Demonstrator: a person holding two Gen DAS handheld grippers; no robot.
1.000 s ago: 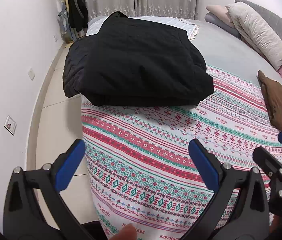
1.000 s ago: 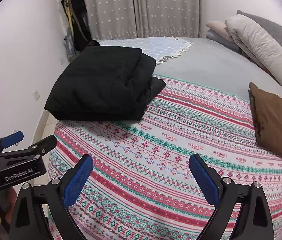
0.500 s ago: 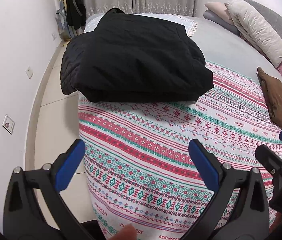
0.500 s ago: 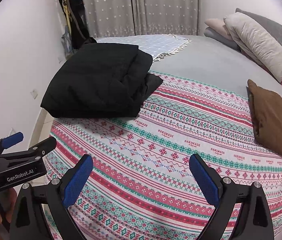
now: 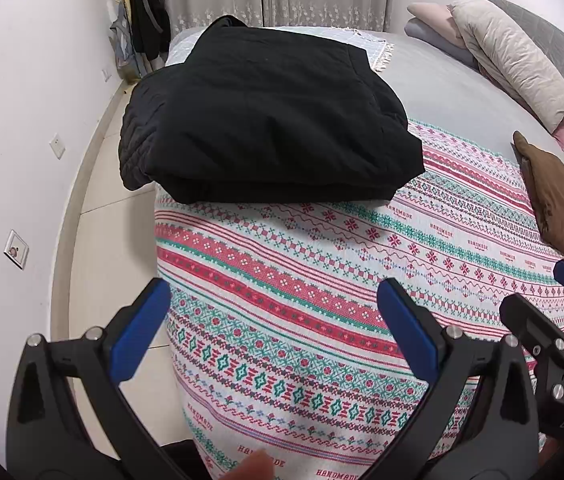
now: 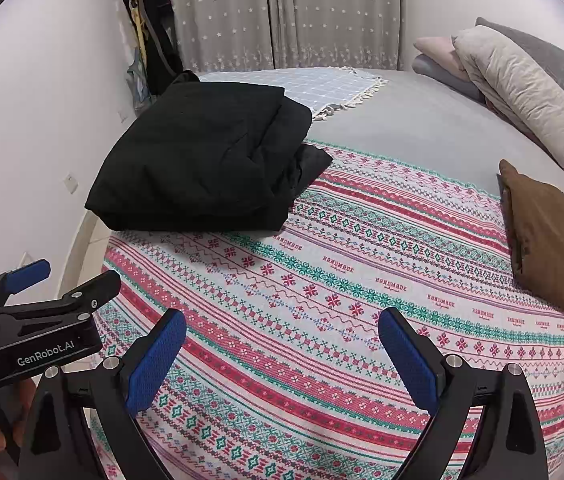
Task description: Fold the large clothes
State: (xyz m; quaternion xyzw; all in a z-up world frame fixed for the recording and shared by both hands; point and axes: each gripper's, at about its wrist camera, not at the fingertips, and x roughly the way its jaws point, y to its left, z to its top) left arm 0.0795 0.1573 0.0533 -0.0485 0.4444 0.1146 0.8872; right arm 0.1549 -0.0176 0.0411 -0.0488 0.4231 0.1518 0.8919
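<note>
A black quilted jacket (image 5: 266,120) lies folded in a thick rectangle on the far left part of the bed, partly over the bed's left edge. It also shows in the right wrist view (image 6: 206,156). My left gripper (image 5: 274,332) is open and empty, held above the patterned blanket (image 5: 322,288), well short of the jacket. My right gripper (image 6: 282,356) is open and empty too, over the same blanket (image 6: 362,280) to the right of the left gripper (image 6: 38,312).
A brown cushion (image 6: 554,232) lies at the bed's right. Pillows (image 6: 522,88) are stacked at the headboard. A checked cloth (image 6: 322,84) lies behind the jacket. Wall and floor (image 5: 106,240) run along the bed's left edge; clothes (image 6: 154,40) hang in the corner.
Both grippers have drifted slightly, so the jacket sits a little closer and lower in the views. The jacket has not moved. Both grippers stay open.
</note>
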